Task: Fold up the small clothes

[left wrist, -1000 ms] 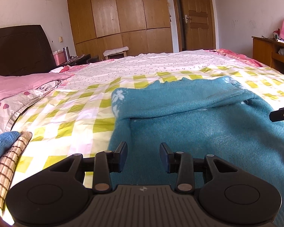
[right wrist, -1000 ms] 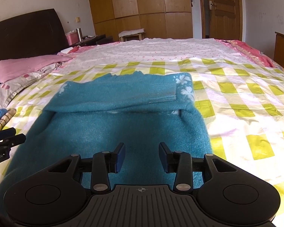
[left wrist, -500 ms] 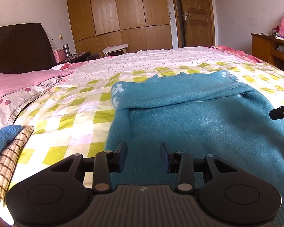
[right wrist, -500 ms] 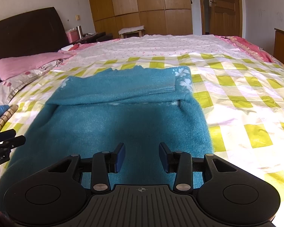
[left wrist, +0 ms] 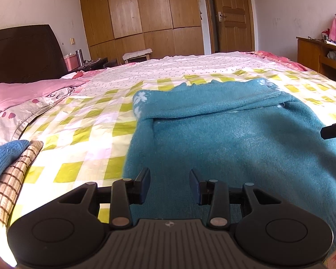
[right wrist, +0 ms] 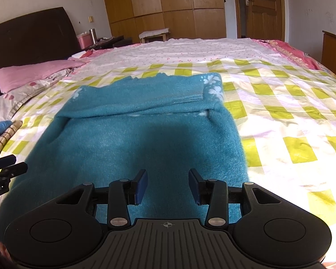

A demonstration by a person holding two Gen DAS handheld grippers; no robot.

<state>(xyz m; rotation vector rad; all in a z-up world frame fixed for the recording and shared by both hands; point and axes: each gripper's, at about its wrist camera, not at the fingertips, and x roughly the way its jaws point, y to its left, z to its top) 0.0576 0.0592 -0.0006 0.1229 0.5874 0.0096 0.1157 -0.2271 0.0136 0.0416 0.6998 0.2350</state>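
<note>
A teal knitted sweater (left wrist: pixel 224 139) lies flat on the checked bedcover, its sleeves folded across the far part, white flower marks at both folds. My left gripper (left wrist: pixel 169 179) hovers open over the sweater's near left edge, nothing between its fingers. In the right wrist view the sweater (right wrist: pixel 145 134) fills the middle. My right gripper (right wrist: pixel 168 177) hangs over its near part, jaws opening, with nothing between them. The right gripper's tip (left wrist: pixel 334 130) shows at the left view's right edge. The left gripper's tips (right wrist: pixel 6 165) show at the right view's left edge.
A folded pile of blue knit and brown-checked cloth (left wrist: pixel 9 168) lies at the near left. Pink pillows (left wrist: pixel 22 94) and a dark headboard (left wrist: pixel 22 51) stand at the left. Wooden wardrobes (left wrist: pixel 141 11) and a door are beyond the bed. A wooden shelf (left wrist: pixel 320 53) stands at the right.
Both grippers have drawn back a little toward the sweater's near hem. The sweater lies as before. The right jaws stand slightly wider.
</note>
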